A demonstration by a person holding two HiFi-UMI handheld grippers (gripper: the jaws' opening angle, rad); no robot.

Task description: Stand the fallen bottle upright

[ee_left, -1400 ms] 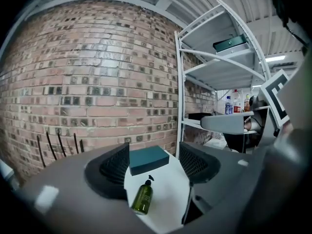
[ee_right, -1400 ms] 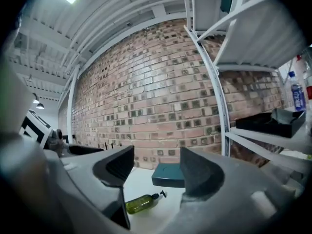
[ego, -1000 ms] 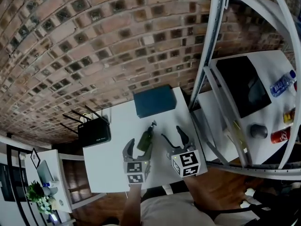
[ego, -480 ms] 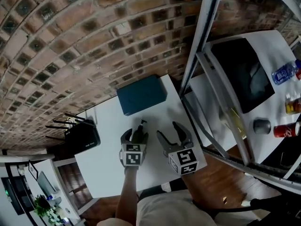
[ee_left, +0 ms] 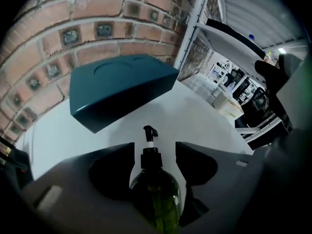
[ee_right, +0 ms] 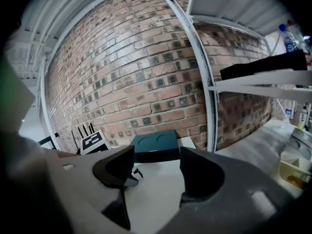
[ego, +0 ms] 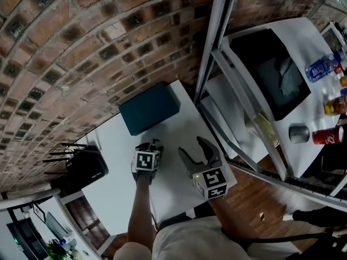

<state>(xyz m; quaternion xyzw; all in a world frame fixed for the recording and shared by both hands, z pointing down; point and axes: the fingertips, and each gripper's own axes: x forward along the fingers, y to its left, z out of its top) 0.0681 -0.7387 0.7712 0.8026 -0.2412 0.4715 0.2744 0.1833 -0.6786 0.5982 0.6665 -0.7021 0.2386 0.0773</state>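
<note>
A dark green pump bottle lies on the white table, its black pump pointing toward a teal box. My left gripper points steeply down over it. Its jaws are closing with the bottle's neck and shoulders between them, and I see no firm press of the pads. In the head view the left gripper covers most of the bottle. My right gripper hovers just right of it, jaws apart with nothing between them. The right gripper view shows bare table and the teal box ahead.
A black router with antennas stands at the table's left. A white metal rack rises at the table's right edge. Its shelf carries a black flat item, a water bottle and a red can. A brick wall backs the table.
My left gripper has dropped and tilted down onto the bottle, which now sits between its jaws, and those jaws have narrowed. The right gripper has sunk a little.
</note>
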